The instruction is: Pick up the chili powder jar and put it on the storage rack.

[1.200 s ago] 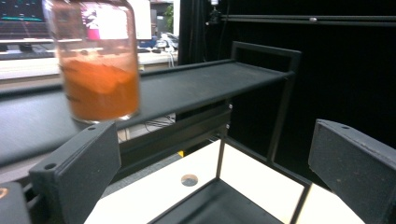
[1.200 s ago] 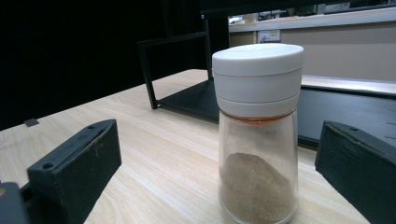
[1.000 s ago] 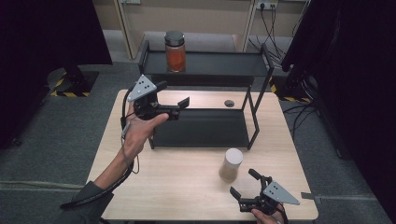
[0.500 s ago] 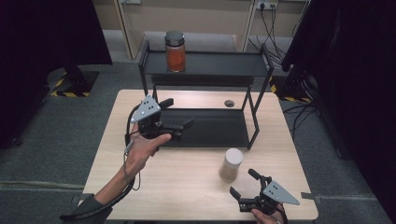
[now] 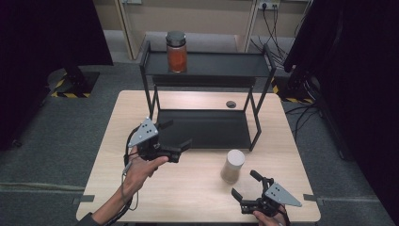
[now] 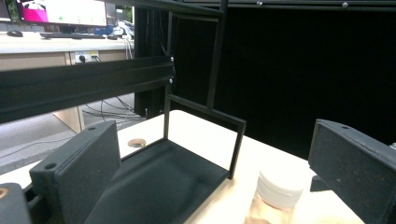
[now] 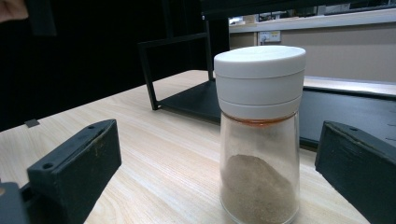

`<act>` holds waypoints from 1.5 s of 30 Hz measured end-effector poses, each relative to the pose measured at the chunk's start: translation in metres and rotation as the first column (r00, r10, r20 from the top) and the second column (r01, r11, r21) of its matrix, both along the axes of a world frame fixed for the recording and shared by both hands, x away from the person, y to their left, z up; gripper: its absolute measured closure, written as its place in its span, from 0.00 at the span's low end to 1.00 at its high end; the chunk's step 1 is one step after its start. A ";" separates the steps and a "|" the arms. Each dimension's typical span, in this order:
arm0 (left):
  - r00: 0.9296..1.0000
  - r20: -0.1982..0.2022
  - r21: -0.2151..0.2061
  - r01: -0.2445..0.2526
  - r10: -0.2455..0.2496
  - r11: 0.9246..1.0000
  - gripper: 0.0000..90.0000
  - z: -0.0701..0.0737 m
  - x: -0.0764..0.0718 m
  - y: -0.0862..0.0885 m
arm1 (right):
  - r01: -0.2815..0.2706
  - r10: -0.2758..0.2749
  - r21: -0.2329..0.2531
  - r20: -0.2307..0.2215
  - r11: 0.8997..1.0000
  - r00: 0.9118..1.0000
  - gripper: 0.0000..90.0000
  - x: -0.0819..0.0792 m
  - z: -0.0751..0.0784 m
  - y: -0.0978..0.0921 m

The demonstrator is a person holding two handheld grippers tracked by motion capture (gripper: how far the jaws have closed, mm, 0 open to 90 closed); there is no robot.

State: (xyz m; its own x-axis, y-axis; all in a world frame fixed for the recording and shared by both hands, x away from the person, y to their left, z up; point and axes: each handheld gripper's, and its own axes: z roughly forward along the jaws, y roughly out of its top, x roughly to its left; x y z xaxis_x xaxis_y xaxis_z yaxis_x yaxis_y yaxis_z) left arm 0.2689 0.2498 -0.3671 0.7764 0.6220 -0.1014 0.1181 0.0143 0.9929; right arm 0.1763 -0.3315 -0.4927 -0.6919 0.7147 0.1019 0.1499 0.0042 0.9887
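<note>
You are holding your right gripper (image 5: 248,190) near the table's near right corner, its jaws spread wide and aimed at the white-lidded shaker (image 5: 233,165), which is standing upright on the table (image 5: 197,197) just in front of the shelf rack (image 5: 207,70). In the right gripper view the shaker (image 7: 258,130) is sitting between the two jaws but beyond their tips, not touched by either, so the grasp is not yet made. Your left gripper (image 5: 176,141) is hanging over the near left edge of the rack's lower tray, jaws also apart and holding nothing.

Judging by this, the work is at an early stage: the shaker is yet to be gripped and lifted, and a place on the rack looks likely. An orange-filled jar (image 5: 177,52) is already standing on the top shelf at the far left.

The table is pale wood, sitting on grey carpet, with dark curtains on both sides and cables trailing at the far right.
</note>
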 end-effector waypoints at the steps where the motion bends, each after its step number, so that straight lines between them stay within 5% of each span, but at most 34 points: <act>1: 1.000 0.000 0.000 0.002 -0.002 1.000 0.02 -0.003 -0.002 0.001 | 0.000 0.000 0.000 0.000 1.000 1.000 0.01 0.000 0.000 0.000; 45: 0.996 0.054 0.031 0.075 -0.077 0.997 0.02 -0.087 -0.049 0.001 | 0.004 -0.003 -0.007 0.012 1.000 1.000 0.01 -0.001 0.000 0.002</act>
